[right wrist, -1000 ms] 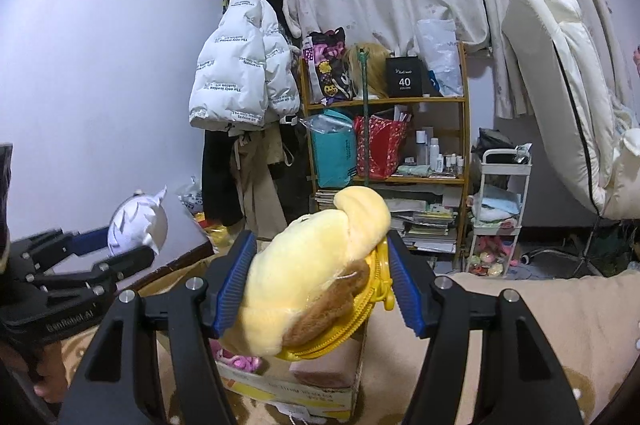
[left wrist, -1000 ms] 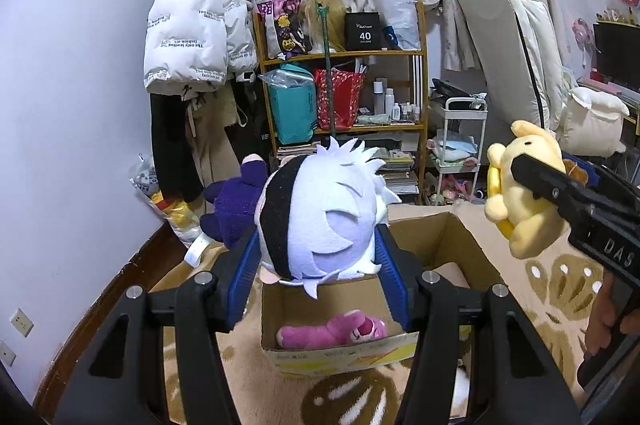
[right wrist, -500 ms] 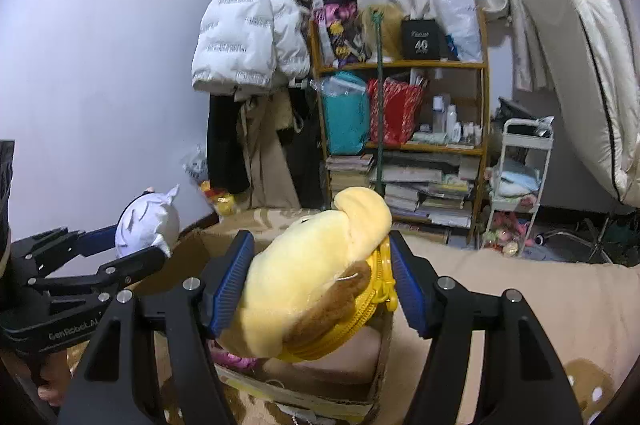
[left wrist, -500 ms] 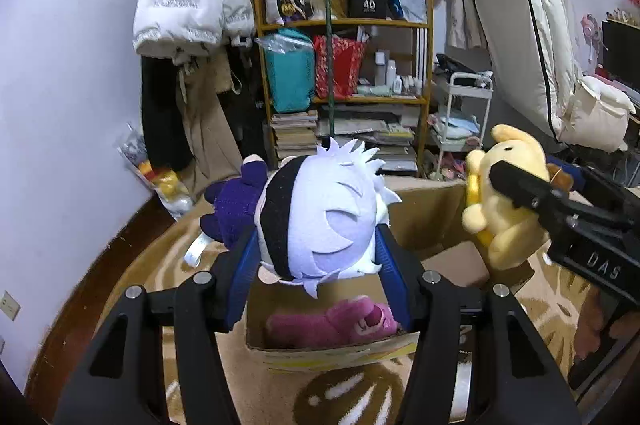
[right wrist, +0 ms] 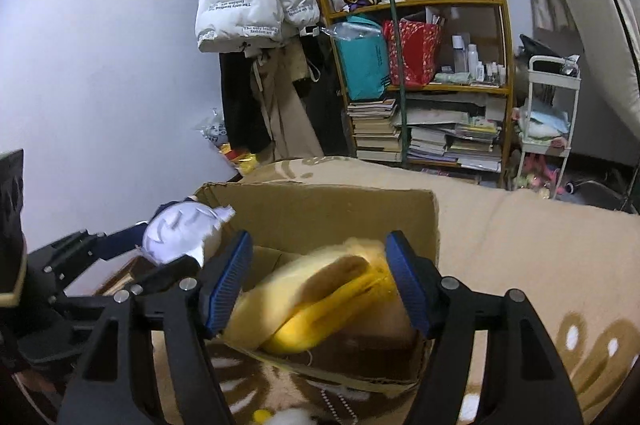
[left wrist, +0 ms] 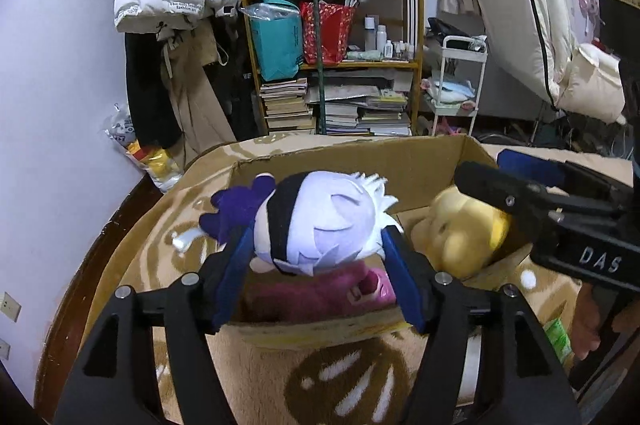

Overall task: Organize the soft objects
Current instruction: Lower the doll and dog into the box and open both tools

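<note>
Left wrist view: cardboard box (left wrist: 352, 155), pink plush (left wrist: 320, 289) already inside; left gripper (left wrist: 318, 265) jaws opening, white-haired doll (left wrist: 320, 221) between them over box; right gripper (right wrist: 320, 277) jaws opening, yellow plush (right wrist: 312, 301) dropping into box's right side; left: releases to finish

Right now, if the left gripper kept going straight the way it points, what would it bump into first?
Probably the white-haired doll between the opening left gripper pads; then the pink plush below in the cardboard box. Depth is hard to judge.
</note>
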Tool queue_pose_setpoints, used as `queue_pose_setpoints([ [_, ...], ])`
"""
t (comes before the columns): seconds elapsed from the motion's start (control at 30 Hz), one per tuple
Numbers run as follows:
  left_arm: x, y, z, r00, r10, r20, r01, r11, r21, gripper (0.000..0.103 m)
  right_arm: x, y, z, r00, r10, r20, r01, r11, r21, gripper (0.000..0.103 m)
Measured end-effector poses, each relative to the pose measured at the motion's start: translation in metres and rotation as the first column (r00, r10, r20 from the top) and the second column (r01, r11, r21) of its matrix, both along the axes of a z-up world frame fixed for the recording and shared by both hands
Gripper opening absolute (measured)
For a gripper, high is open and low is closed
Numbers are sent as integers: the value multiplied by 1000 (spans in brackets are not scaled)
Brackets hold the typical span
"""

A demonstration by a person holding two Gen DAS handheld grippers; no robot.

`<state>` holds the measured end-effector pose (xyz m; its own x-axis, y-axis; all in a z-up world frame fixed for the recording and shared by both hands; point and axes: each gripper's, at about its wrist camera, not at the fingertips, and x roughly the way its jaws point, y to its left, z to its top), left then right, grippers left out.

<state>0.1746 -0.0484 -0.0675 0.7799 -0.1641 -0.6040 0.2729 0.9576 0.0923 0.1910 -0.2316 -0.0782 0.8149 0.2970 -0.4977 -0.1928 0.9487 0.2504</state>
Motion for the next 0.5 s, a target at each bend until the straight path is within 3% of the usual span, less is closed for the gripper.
queue_pose_setpoints([
  [0.2,-13,0,7,999,-6,34,6,1000,8,81,-10,-4,10,1000,-19,25,18,1000,10,85],
  [0.3,-17,4,11,1000,4,30,-4,1000,0,82,-16,-8,17,999,-40,34,39,999,23,90],
  [0.5,-22,15,14,1000,31,1,-31,999,-15,84,-30,-16,30,995,-85,52,84,996,20,91],
])
